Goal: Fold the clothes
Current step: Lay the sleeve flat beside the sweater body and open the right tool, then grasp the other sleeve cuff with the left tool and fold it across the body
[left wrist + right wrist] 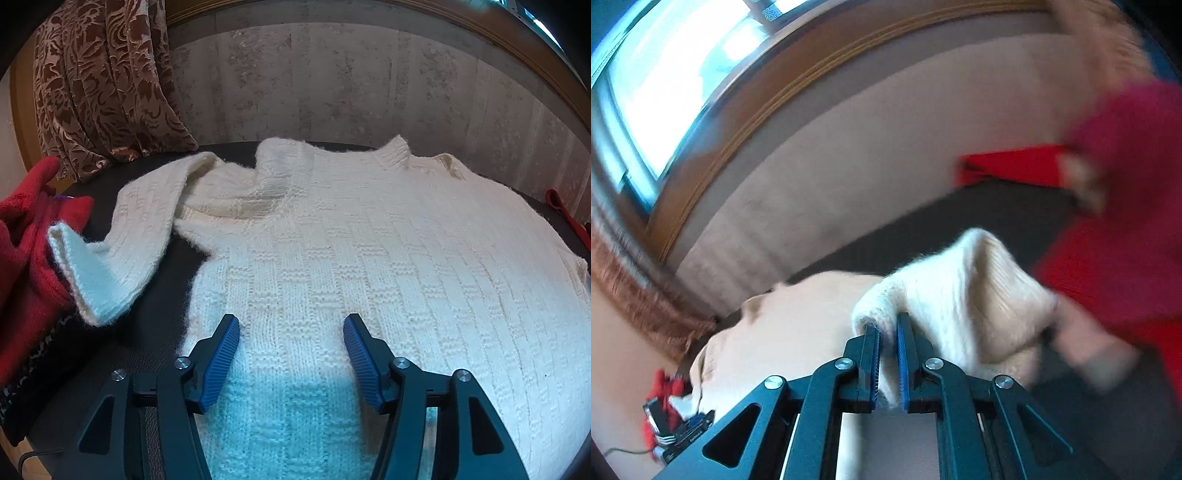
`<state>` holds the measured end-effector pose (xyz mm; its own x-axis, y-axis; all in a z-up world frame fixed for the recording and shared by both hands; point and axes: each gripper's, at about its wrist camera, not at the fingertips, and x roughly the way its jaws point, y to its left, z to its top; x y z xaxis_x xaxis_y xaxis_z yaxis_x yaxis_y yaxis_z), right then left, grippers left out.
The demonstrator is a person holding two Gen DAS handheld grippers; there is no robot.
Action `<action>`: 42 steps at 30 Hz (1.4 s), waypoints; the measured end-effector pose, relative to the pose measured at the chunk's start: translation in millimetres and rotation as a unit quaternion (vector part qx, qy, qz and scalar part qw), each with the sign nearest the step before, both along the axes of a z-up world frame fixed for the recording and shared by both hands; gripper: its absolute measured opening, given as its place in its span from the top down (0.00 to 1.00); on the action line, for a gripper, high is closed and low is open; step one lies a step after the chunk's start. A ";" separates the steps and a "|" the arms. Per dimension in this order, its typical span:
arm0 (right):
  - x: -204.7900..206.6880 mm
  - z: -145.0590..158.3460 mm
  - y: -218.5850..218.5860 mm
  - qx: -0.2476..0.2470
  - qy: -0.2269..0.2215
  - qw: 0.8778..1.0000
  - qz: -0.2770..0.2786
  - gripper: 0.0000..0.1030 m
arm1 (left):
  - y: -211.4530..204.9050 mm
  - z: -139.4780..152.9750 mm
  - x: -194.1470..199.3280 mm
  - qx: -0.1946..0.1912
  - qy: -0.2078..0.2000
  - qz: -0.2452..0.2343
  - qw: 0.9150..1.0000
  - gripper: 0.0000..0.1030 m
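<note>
1 cream knitted sweater (351, 251) covers most of the dark table (147, 332), lying flat with its collar (395, 155) toward the wall (332, 81). Its knit shows a raised block pattern. 1 sleeve (140, 229) runs out to the side and bends back near the table's edge, its cuff (85, 280) resting against a red garment (29, 251) heaped there. The left gripper (291, 354) hovers over the sweater's lower body with its blue pads (221, 362) spread wide, holding nothing.

In the right wrist view, which is blurred, the right gripper (888, 354) has its jaws drawn narrow and pinching a fold of the cream sweater (960, 295), which bunches up just ahead of the fingers. More red clothing (1115, 240) lies beyond it on the dark tabletop (997, 210).

Bare dark surface shows between the sleeve and the sweater's body, and a strip along the far edge beneath the wall. A patterned brown curtain (103, 81) hangs down to the far corner of the table. A window (676, 74) sits above the wall.
</note>
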<state>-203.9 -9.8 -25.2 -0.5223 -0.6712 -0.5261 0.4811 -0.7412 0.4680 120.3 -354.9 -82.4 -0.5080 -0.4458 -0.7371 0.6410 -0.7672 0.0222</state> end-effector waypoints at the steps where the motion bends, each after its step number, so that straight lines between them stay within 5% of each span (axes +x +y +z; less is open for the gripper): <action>1: -0.8 4.7 -24.6 -0.001 0.006 1.000 0.023 0.91 | 0.0 0.0 0.0 0.000 0.000 0.000 1.000 0.41; 9: 57.8 -1.6 -163.0 0.080 0.041 0.977 0.191 0.83 | -2.2 -0.5 1.9 0.009 0.007 0.001 1.000 0.41; 13: 81.6 -16.1 -163.9 0.079 0.047 0.977 0.193 0.31 | -2.2 -1.0 3.2 0.013 0.011 0.001 1.000 0.41; 14: 86.3 -17.8 -151.3 0.071 0.043 0.979 0.188 0.26 | -2.1 -1.0 3.3 0.013 0.011 0.001 1.000 0.41; 19: 96.8 -38.4 -95.6 0.044 -0.004 0.986 0.164 0.26 | -0.8 0.7 1.9 0.017 0.007 0.004 1.000 0.41; 23: 96.0 -72.8 -89.5 0.050 -0.046 0.985 0.157 0.25 | -8.6 10.0 0.8 0.085 0.037 0.000 0.996 0.44; 28: 97.7 -76.2 -88.1 0.040 -0.040 0.984 0.170 0.15 | -4.5 25.5 -23.7 0.205 0.091 -0.044 0.973 0.44; 32: 99.9 -76.3 -89.1 0.042 -0.035 0.983 0.177 0.11 | 5.5 23.1 -67.6 0.277 0.080 -0.070 0.955 0.44; 38: 99.0 -77.9 -85.7 0.024 -0.040 0.982 0.181 0.09 | 4.3 16.2 -106.5 0.315 0.068 -0.037 0.946 0.44; 42: 98.5 -77.5 -86.2 0.016 -0.042 0.981 0.187 0.06 | 7.6 11.7 -130.0 0.304 0.051 -0.022 0.951 0.43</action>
